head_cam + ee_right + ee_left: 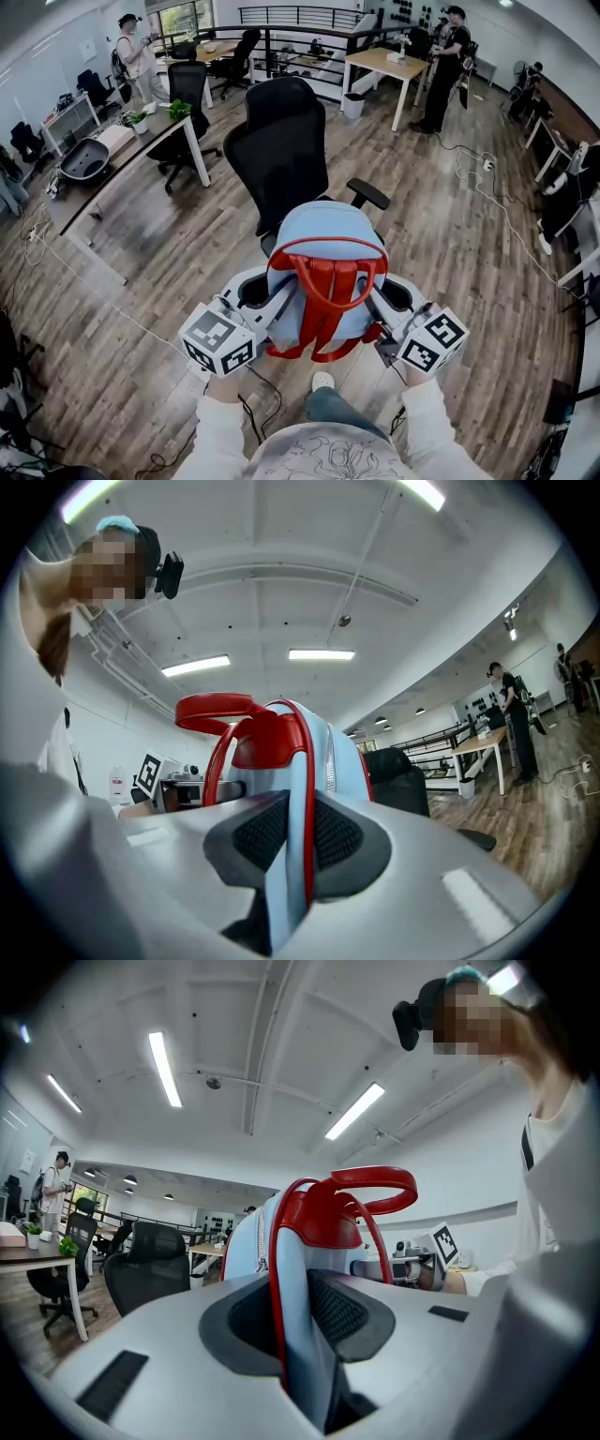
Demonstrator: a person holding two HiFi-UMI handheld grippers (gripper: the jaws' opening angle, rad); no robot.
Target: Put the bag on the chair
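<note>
Nearest me, the person's white sleeves (220,436) lead out to two grippers. Each carries a marker cube (217,339) printed with black-and-white square patterns, the only print I can make out.

The left gripper (267,298) is clamped on the left edge of the backpack (323,239), its ribbed pads pinching light-blue fabric and red piping. The right gripper (380,305) bites the right edge the same way.

Between them the backpack sits upright, light blue with red shoulder straps and a red carry handle (375,1185), straps facing the person. It is just in front of the black mesh office chair (281,141) and covers the seat from above. I cannot tell whether it touches the seat. One armrest (367,194) pokes out at its right.

Beyond, on the wood floor (450,244), a long desk (112,173) with a potted plant (178,110) runs along the left. At the far right a person in black (450,56) stands beside a pale table (380,61).
</note>
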